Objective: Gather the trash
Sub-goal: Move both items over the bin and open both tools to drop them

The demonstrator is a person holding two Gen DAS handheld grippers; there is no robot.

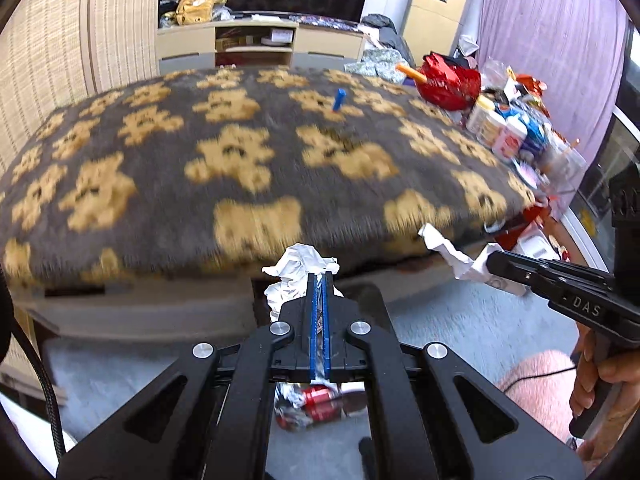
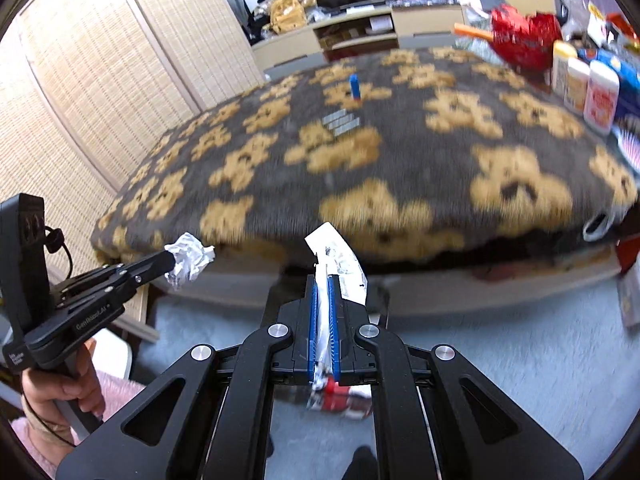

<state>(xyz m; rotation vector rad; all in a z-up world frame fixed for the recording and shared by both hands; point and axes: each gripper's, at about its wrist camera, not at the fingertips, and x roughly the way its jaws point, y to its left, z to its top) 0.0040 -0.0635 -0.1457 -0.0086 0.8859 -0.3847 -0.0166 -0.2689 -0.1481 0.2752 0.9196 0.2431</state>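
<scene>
My left gripper (image 1: 319, 276) is shut on a crumpled white paper ball (image 1: 296, 270); it also shows at the left of the right wrist view (image 2: 172, 266) with the ball (image 2: 190, 258). My right gripper (image 2: 325, 280) is shut on a flat white wrapper (image 2: 340, 258); in the left wrist view it reaches in from the right (image 1: 490, 262) holding that wrapper (image 1: 448, 254). Both are held in the air just before the front edge of the bear-pattern blanket (image 1: 248, 160). Below the grippers lies red and silver trash (image 1: 316, 404), also in the right wrist view (image 2: 340, 400).
A small blue object (image 1: 338, 100) stands on the blanket, with silver strips (image 2: 342, 122) near it. Bottles and jars (image 1: 504, 128) and a red bag (image 1: 448, 80) crowd the right side. A TV cabinet (image 1: 256, 44) stands behind. Pale carpet (image 1: 460, 320) covers the floor.
</scene>
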